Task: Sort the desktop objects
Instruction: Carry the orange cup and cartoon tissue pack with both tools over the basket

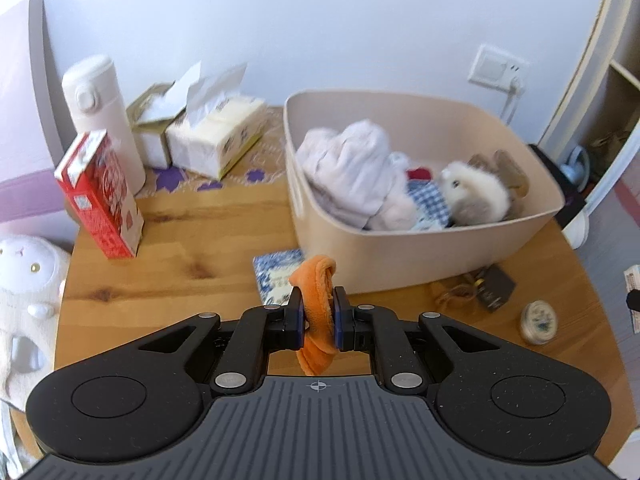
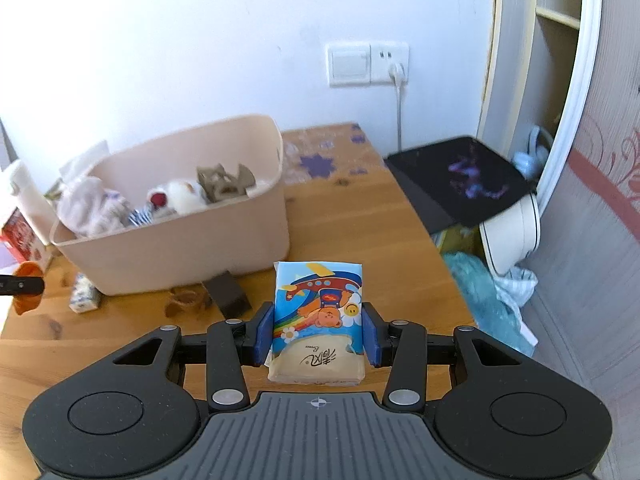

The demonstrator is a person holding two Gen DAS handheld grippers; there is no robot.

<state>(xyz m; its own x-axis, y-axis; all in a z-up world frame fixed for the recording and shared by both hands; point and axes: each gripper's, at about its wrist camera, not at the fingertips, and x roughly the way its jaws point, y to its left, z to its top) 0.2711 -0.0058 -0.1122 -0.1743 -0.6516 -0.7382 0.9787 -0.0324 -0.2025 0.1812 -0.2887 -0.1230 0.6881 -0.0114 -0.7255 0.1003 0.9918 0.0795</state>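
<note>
My left gripper is shut on an orange plush cloth, held above the wooden table in front of the beige bin. That bin holds a pale garment, a checked cloth and a white plush toy. My right gripper is shut on a cartoon-printed tissue pack, lifted over the table to the right of the bin. The left gripper's finger and the orange cloth show at the far left of the right wrist view.
On the table lie a blue-patterned small pack, a dark box with a brown cord and a round tin. A red carton, white flask and tissue boxes stand at the back left. A black mat lies at the right.
</note>
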